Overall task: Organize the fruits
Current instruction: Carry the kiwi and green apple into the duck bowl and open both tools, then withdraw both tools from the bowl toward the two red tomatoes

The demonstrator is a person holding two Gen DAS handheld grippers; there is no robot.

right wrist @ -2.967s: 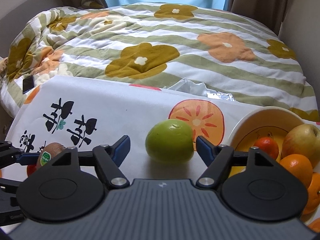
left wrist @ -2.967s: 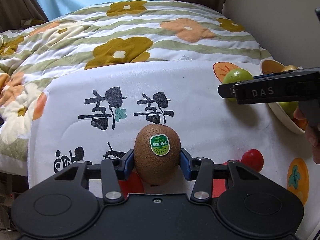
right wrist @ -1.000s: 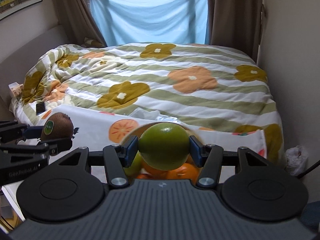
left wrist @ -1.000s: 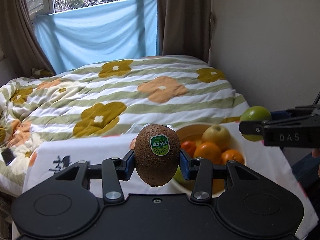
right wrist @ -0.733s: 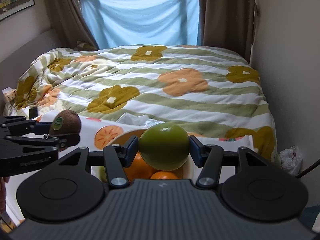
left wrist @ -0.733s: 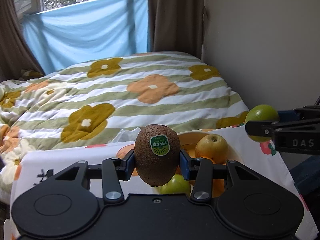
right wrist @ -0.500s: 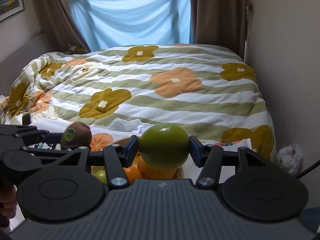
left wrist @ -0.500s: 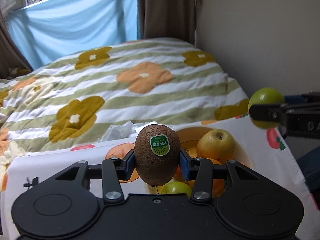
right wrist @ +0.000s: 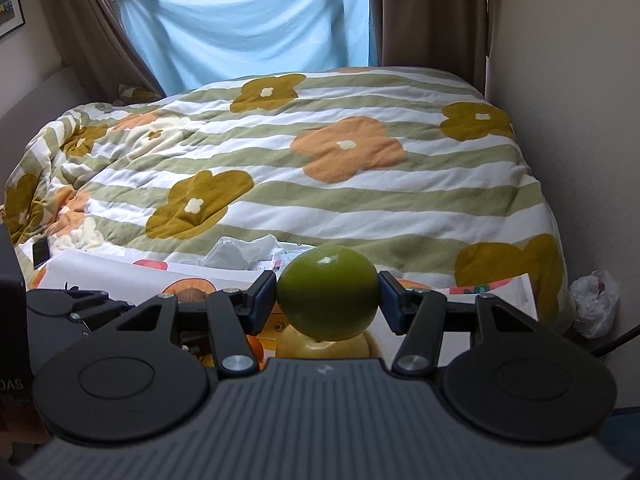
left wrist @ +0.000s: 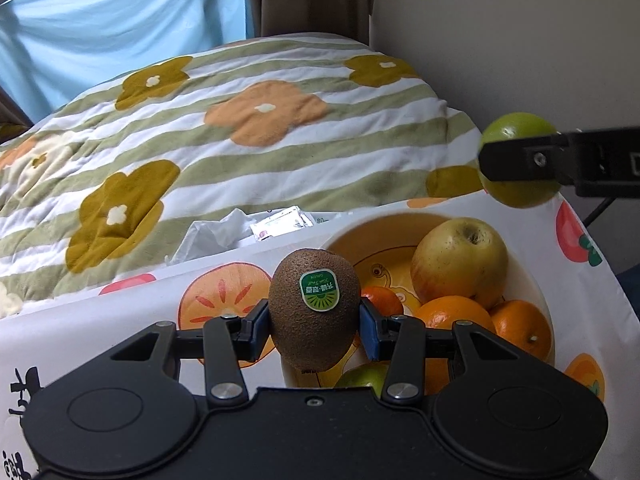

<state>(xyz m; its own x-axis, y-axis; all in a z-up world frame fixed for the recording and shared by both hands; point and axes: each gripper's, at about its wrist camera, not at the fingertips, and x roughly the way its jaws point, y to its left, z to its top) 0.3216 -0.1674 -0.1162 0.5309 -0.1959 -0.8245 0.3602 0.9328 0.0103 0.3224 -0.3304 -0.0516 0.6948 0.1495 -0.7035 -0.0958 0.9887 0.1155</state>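
My left gripper (left wrist: 314,330) is shut on a brown kiwi (left wrist: 314,314) with a green sticker, held above the near left rim of the fruit bowl (left wrist: 348,236). The bowl holds a yellow apple (left wrist: 458,262), several oranges (left wrist: 452,316) and a green fruit (left wrist: 360,376). My right gripper (right wrist: 328,294) is shut on a green apple (right wrist: 328,292), held above the bowl; the same apple (left wrist: 520,160) and gripper show at the right of the left wrist view. The yellow apple (right wrist: 320,346) shows just under it.
The bowl stands on a white cloth with fruit prints (left wrist: 220,296) at the foot of a bed with a flowered striped quilt (left wrist: 248,120). Crumpled plastic (left wrist: 224,228) lies behind the bowl. A wall (left wrist: 500,40) runs along the right.
Both grippers have moved in over the bowl and lower; the bowl now looks larger and closer. Each still holds its fruit.
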